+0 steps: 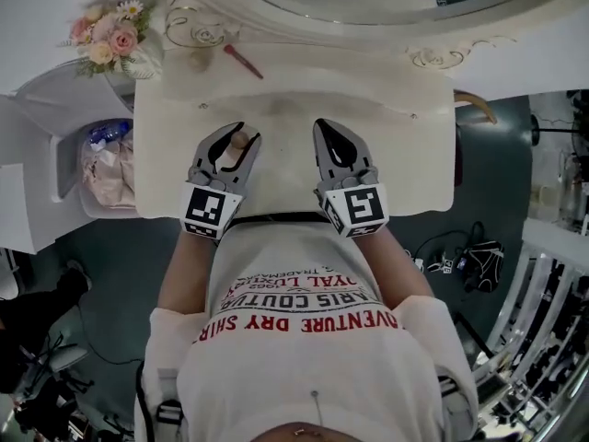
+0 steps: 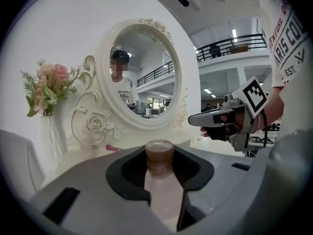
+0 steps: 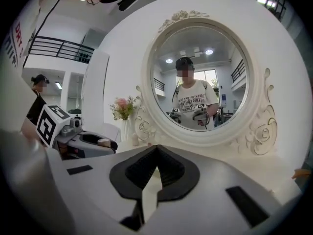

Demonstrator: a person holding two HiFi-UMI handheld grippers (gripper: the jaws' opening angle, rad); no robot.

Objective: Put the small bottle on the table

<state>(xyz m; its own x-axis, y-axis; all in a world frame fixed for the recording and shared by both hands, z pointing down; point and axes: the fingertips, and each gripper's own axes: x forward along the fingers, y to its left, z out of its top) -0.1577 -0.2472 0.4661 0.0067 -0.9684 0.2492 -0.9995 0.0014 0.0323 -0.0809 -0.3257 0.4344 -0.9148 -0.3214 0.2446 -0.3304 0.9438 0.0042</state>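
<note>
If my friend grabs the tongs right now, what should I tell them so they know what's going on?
Left tongs: shut on the small bottle, which is upright and held over the table.
Right tongs: shut and empty, beside the left one over the table.
Done: the bottle is in the grip.
Left to do: lower it onto a bare spot of the table, open the left tongs, then pull away gently so it doesn't tip.
</note>
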